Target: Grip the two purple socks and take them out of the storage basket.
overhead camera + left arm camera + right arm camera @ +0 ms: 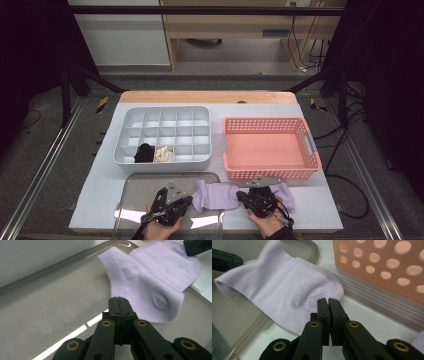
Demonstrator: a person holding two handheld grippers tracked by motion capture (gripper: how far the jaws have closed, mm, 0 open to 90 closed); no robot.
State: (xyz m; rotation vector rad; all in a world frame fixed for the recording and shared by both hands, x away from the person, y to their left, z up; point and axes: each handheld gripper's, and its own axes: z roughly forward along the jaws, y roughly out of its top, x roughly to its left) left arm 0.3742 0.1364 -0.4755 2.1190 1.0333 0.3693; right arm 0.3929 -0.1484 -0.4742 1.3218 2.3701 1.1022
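Lavender sock (216, 195) lay flat at the near edge of the desk (310, 210), half on the clear tray (131, 181) and half off its right rim, as a person's two hand-held grippers closed in from either side. The left gripper (186, 200) hovered over the tray with its jaws pressed together on nothing, tips just short of the sock's heel end in the left gripper view (145, 287). The right gripper (242, 196), jaws likewise together and empty, pointed at the toe seam in the right gripper view (287, 287), the tips just beside the fabric; whether they brushed it could not be told. With one gripper at each end, the arrangement read as a setup for folding or rolling the sock, which would call for both sets of jaws to part first. A second lavender piece (286, 196) showed just right of the right gripper, probably the sock's mate. Beyond the tray, at the far left, stood a grey divided organizer (165, 114), with a dark bundle (144, 153) and a cream bundle (163, 154) in neighbouring compartments of its near row, which suggested where finished socks were being filed. To its right sat a pink perforated basket (270, 172), with nothing seen inside.
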